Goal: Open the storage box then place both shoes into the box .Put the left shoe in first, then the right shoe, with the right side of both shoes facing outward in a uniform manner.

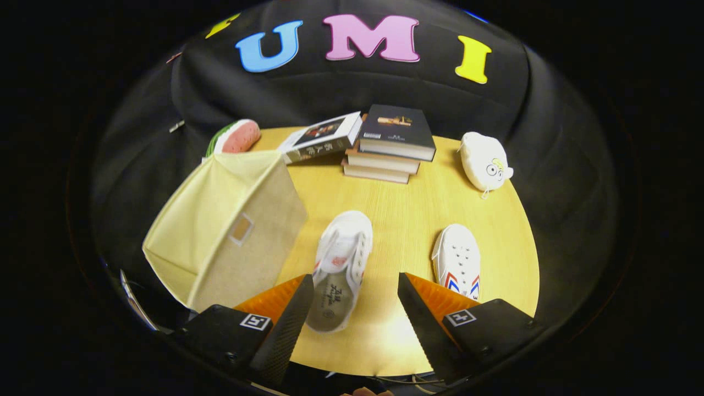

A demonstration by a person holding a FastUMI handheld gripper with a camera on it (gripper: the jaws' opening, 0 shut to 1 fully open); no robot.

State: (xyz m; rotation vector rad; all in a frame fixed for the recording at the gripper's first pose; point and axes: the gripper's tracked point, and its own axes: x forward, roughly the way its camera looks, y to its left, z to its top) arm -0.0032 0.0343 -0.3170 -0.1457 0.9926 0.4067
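Observation:
A cream fabric storage box [225, 225] with its lid down stands on the round wooden table [418, 198], left of my fingers. One white shoe [341, 264] lies upright just ahead of my left finger, its heel close beside that finger and its toe pointing away. The other white shoe [457, 261], with red and blue stripes, lies on its side ahead of my right finger. My gripper [356, 300] is open above the table's near part, and nothing is between its fingers.
A stack of books [388, 146] with another book [322, 137] leaning on it sits at the table's far side. A watermelon-slice plush [236, 136] lies behind the box. A white plush toy [485, 160] rests at the far right edge.

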